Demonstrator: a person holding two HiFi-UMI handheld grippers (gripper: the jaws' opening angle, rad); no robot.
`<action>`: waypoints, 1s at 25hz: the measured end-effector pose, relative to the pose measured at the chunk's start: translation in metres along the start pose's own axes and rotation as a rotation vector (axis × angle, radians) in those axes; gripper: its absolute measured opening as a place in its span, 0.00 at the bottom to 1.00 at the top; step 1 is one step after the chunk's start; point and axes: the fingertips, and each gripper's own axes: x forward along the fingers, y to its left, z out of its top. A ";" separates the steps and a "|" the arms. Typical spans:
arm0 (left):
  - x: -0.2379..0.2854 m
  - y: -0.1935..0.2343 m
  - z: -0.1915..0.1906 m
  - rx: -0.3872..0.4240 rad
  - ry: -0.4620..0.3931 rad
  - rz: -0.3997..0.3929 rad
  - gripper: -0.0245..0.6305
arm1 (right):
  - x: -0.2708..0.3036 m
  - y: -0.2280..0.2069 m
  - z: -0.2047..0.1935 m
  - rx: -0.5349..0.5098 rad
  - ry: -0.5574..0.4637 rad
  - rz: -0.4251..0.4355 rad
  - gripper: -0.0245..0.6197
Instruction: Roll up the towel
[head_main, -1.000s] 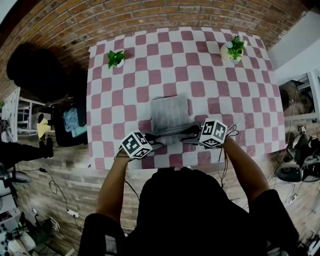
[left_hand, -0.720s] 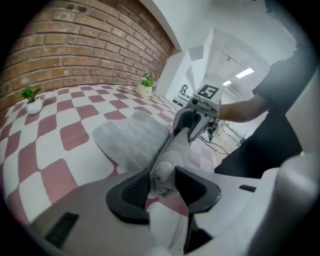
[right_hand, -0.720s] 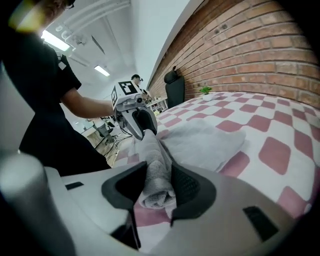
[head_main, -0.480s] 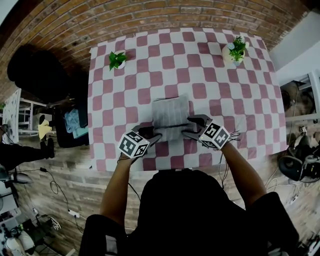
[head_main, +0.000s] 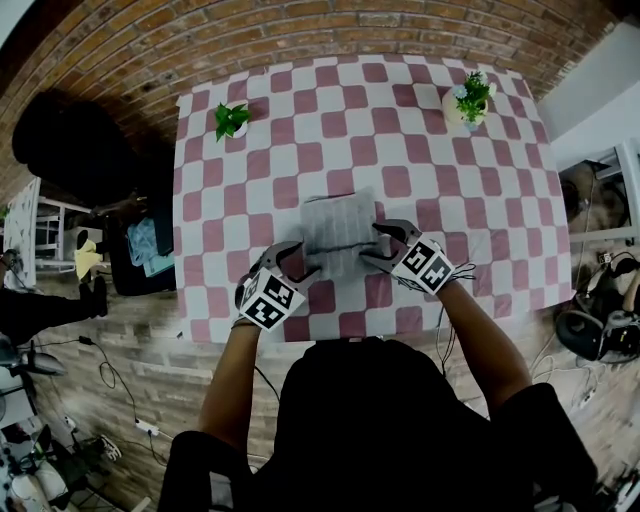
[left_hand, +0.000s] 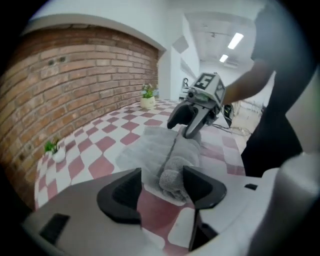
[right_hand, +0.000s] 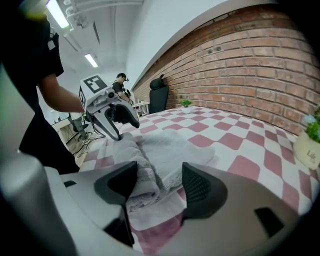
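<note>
A grey towel (head_main: 340, 222) lies on the pink-and-white checked table (head_main: 300, 130), its near end rolled into a thick roll (left_hand: 182, 155). My left gripper (head_main: 290, 262) is at the roll's left end, my right gripper (head_main: 385, 245) at its right end. In the left gripper view the roll's end lies between the jaws of the left gripper (left_hand: 162, 185), which are opening, with a gap on one side. In the right gripper view the roll (right_hand: 135, 155) sits between the jaws of the right gripper (right_hand: 160, 187), also opening and not pressing. Each view shows the other gripper (left_hand: 192, 117) (right_hand: 117, 117) at the far end.
Two small potted plants stand at the table's far corners, one left (head_main: 232, 118) and one right (head_main: 468, 98). A brick wall runs behind the table. A dark chair (head_main: 60, 130) and a cart with clutter (head_main: 140, 245) stand to the left; cables and gear lie at the right.
Both grippers have pushed away from the table's front edge and tipped over the towel, carrying the roll a little farther along it. Their fingers have spread apart from the roll's ends.
</note>
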 end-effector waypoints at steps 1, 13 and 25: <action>-0.004 -0.005 0.007 0.097 0.001 0.016 0.44 | 0.001 0.000 0.000 -0.007 0.002 0.002 0.48; 0.024 -0.051 -0.020 0.787 0.247 0.030 0.37 | 0.002 -0.002 0.008 -0.035 -0.020 0.015 0.48; 0.035 -0.044 -0.019 0.675 0.240 -0.088 0.35 | -0.014 0.066 -0.022 -0.969 0.120 -0.117 0.46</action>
